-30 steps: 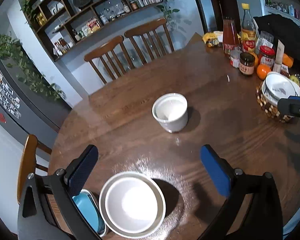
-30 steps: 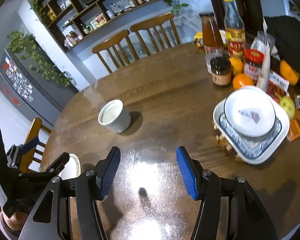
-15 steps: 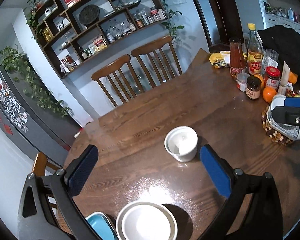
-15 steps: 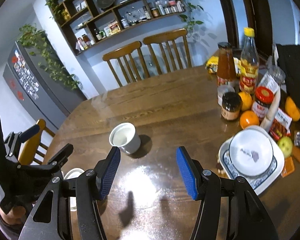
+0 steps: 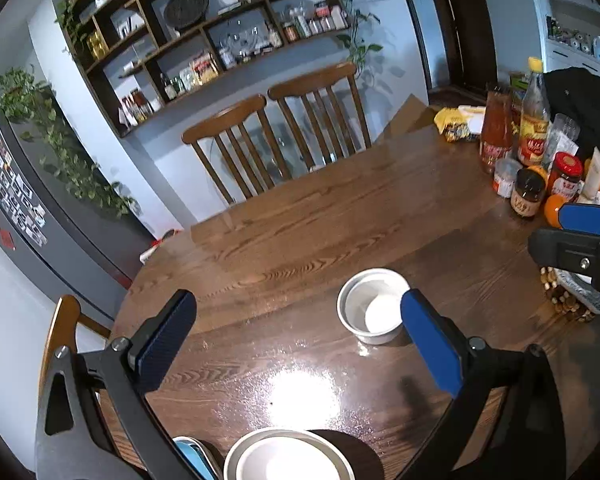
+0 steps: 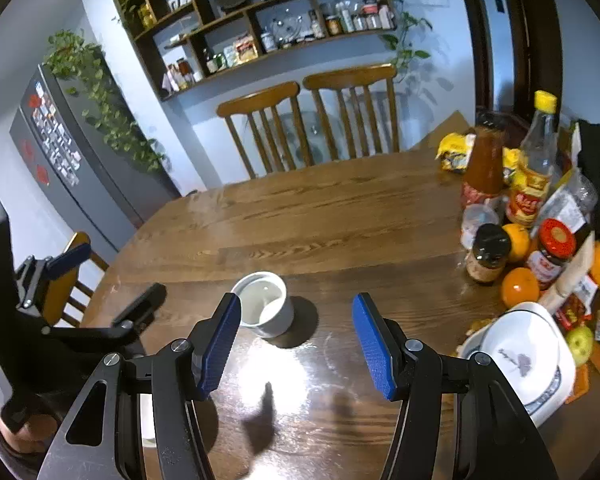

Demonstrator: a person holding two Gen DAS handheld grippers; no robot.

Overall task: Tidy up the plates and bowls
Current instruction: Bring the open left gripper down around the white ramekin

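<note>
Both grippers, left (image 5: pixel 298 334) and right (image 6: pixel 296 340), stand spread, holding nothing; jar (image 6: pixel 487 254) and bottle (image 6: pixel 534 176) labels unreadable.

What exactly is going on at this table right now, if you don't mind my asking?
A person is tidying dishes on a wooden table, with a two-finger gripper in each hand. Both the left gripper and the right gripper are open and empty, held above the table. A small white bowl stands alone mid-table. A white bowl sits on a patterned plate beside jars and fruit, and another white bowl on a plate lies near the left gripper next to a blue dish.
</note>
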